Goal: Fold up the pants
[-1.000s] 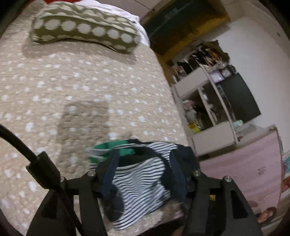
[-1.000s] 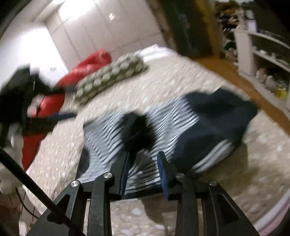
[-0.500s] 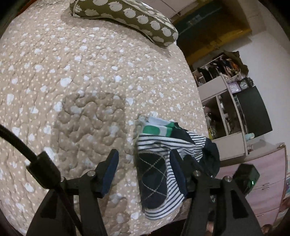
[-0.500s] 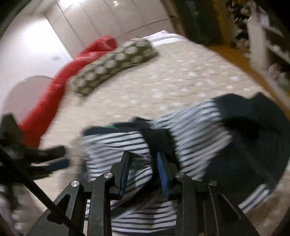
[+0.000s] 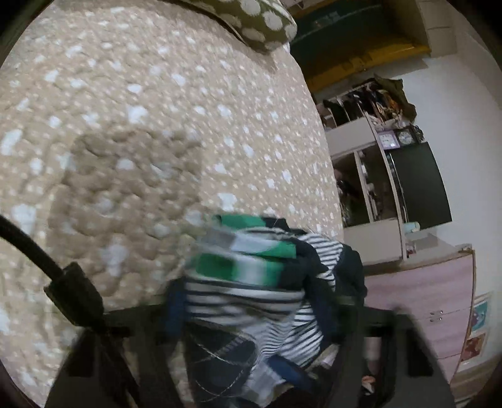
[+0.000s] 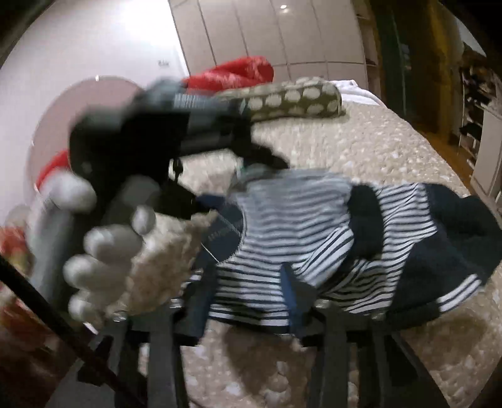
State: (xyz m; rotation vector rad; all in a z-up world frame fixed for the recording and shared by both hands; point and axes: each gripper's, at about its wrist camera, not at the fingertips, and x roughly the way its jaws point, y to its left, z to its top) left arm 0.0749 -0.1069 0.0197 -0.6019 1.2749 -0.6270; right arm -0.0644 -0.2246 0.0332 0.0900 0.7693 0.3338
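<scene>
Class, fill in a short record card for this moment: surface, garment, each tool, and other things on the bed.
surface: beige spotted quilt on a bed
garment: navy-and-white striped pants, bunched, green-and-white band at one end
left tool: jaws just closing, striped fabric between them
right tool: jaws just opening, pants lying between them
other: olive dotted pillow, red bedding

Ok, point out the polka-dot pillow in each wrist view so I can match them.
Left wrist: the polka-dot pillow sits at the top edge, just right of centre, at the far end of the bedspread.
Right wrist: the pillow lies above centre, behind the striped pants.
Shared landmark: the pants near each view's bottom.
</scene>
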